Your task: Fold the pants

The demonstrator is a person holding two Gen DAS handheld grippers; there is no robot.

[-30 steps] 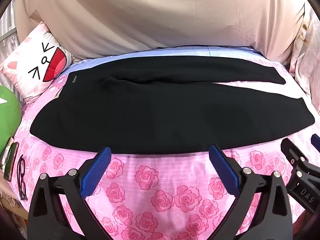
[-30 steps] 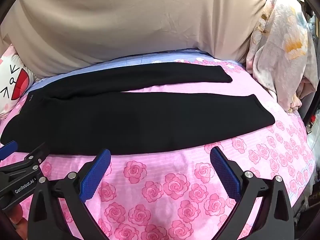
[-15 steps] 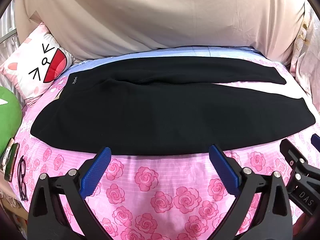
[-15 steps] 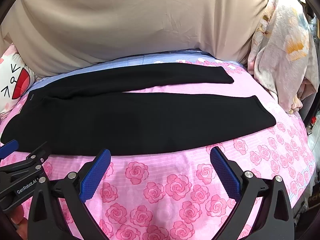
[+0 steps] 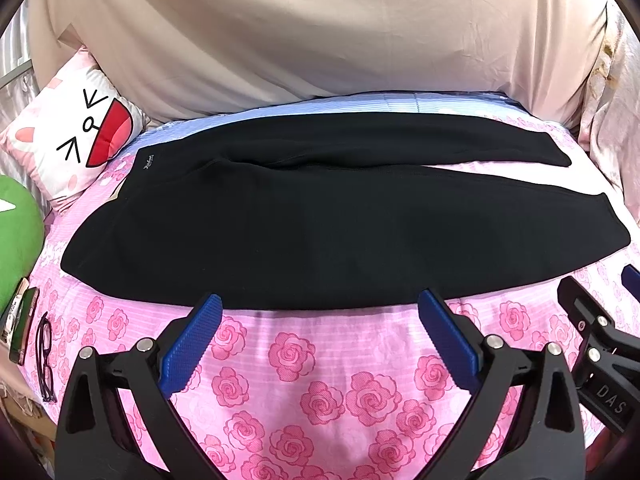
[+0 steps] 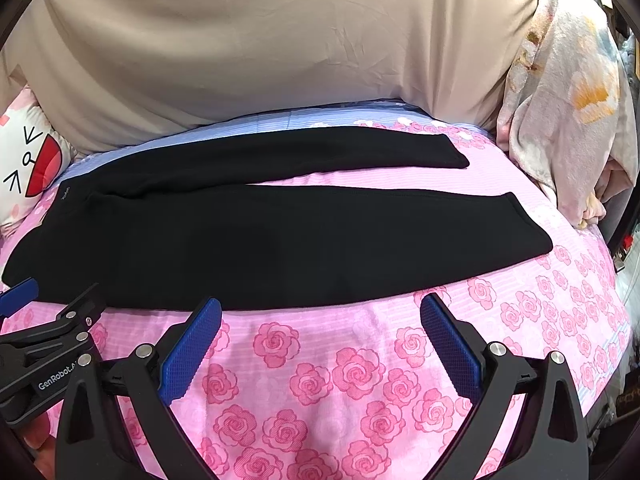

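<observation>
On rose-print sheet point(image 5: 304, 364) | flat black knit pants point(image 5: 320, 232) | left tool point(image 5: 320, 344), right tool point(image 6: 320, 344) spread, empty

Black grippers point(image 5: 320, 336); blue ribbed pads point(image 5: 191, 346); silver screws point(image 5: 145, 344).

Bare bedsheet point(image 5: 304, 364) before the pants point(image 5: 320, 232) lies free; pillow point(image 5: 76, 136) left, blanket point(image 6: 568, 128) right hem it in

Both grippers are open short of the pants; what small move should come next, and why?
Probably ease both forward to the near hem edge. The pants lie flat and unfolded; the left gripper and right gripper hover open over the pink sheet, holding nothing.
</observation>
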